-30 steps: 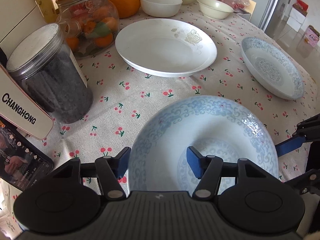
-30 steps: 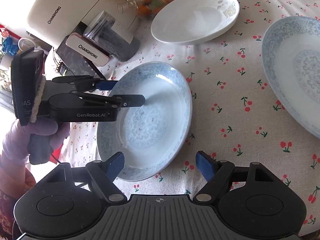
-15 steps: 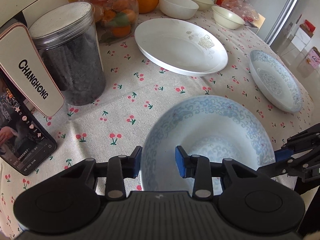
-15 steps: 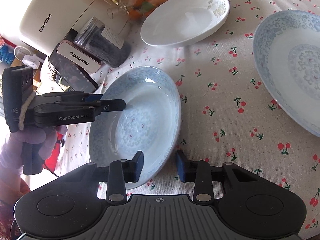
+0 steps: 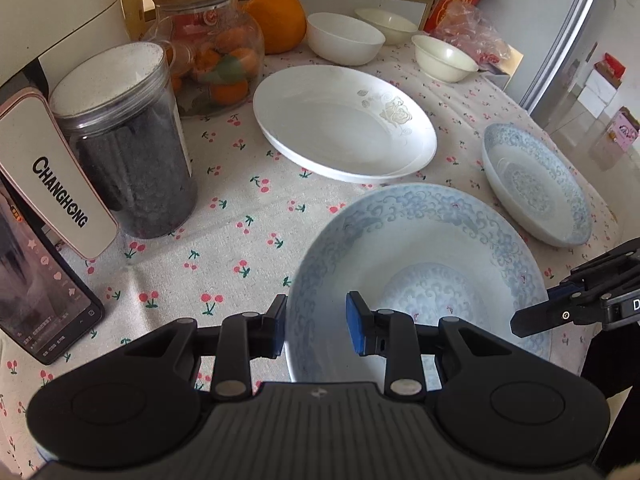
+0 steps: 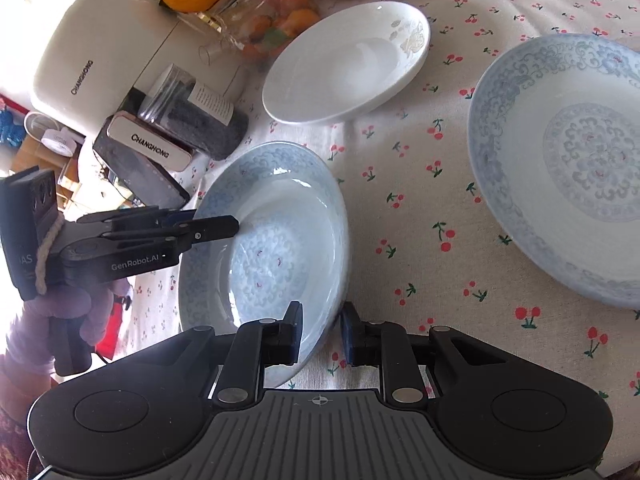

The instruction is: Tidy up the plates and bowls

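I had both grippers on the nearer blue-patterned plate (image 5: 420,280), which sat low and centre in the left wrist view and looked tilted, its right edge raised, in the right wrist view. My left gripper (image 5: 316,328) had its jaws closed on the plate's near rim, one pad under and one inside. My right gripper (image 6: 320,332) was likewise clamped across the rim at the lower centre of its frame. The second blue plate (image 5: 536,188) lay at the right of the left view, apart from the held one, and the white plate (image 5: 344,136) sat above centre, with three small bowls (image 5: 344,38) along the top edge of the counter (image 5: 248,216). I judged the step in hand was lifting this plate to stack it. The next move, as I read it, called for a level two-handed lift and a carry onto the matching blue plate, with the rims kept from knocking
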`<act>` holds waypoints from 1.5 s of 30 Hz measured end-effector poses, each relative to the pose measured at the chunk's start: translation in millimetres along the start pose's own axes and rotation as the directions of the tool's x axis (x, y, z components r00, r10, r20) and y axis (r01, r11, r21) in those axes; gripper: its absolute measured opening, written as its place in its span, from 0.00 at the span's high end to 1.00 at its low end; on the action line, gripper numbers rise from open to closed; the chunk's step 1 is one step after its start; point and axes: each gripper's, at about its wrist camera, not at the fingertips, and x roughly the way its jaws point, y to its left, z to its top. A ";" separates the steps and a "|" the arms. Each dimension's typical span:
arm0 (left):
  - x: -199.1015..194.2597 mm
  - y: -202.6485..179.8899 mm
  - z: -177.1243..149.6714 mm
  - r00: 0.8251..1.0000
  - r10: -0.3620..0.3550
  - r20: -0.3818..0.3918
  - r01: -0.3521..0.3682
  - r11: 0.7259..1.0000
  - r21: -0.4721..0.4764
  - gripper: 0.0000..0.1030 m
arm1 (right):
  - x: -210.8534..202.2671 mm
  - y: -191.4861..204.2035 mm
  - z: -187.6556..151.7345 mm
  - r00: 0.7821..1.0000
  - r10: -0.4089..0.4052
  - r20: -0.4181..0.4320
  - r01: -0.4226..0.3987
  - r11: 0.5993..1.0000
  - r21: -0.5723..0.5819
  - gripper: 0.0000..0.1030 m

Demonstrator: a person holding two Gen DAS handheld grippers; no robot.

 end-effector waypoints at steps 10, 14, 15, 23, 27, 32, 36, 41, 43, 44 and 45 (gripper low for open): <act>2.9 -18.7 21.8 0.998 -0.039 0.054 0.041 0.999 -0.036 0.73 | -34.8 -21.7 24.2 0.996 0.029 0.085 -0.034 0.997 0.068 0.80; 7.9 -27.9 30.9 0.998 -0.040 0.057 0.042 0.998 -0.041 0.74 | -43.0 -31.7 30.6 0.995 0.023 0.102 -0.033 0.995 0.095 0.80; 9.4 -30.0 32.9 0.998 -0.040 0.057 0.042 0.998 -0.043 0.74 | -47.0 -36.7 32.1 0.994 0.023 0.108 -0.034 0.994 0.102 0.80; 22.0 -47.0 47.5 0.998 -0.042 0.048 0.045 0.997 -0.059 0.76 | -63.6 -59.4 50.7 0.992 0.000 0.128 -0.017 0.991 0.135 0.80; 28.0 -53.0 53.9 0.998 -0.055 0.043 0.058 0.996 -0.063 0.76 | -70.7 -68.8 56.1 0.992 -0.013 0.124 -0.004 0.991 0.133 0.80; 32.2 -63.5 61.6 0.997 -0.064 0.043 0.067 0.996 -0.062 0.76 | -77.2 -83.4 61.6 0.994 -0.011 0.112 -0.006 0.988 0.154 0.80; 35.6 -73.4 67.9 0.996 -0.082 0.046 0.085 0.995 -0.059 0.76 | -81.3 -97.6 65.9 0.994 -0.024 0.107 0.004 0.983 0.182 0.80; 40.2 -85.6 73.7 0.994 -0.095 0.047 0.097 0.994 -0.054 0.76 | -91.2 -112.6 69.0 0.993 -0.025 0.113 0.002 0.980 0.199 0.80; 42.0 -89.8 75.5 0.994 -0.100 0.043 0.102 0.994 -0.051 0.76 | -94.6 -117.9 70.2 0.993 -0.025 0.114 0.001 0.979 0.204 0.80; 43.0 -92.2 76.3 0.994 -0.101 0.042 0.103 0.993 -0.049 0.76 | -96.2 -121.0 70.3 0.993 -0.026 0.115 0.001 0.978 0.210 0.80; 43.9 -94.4 77.1 0.994 -0.102 0.040 0.104 0.993 -0.048 0.76 | -97.5 -123.7 70.5 0.993 -0.028 0.116 0.003 0.977 0.214 0.80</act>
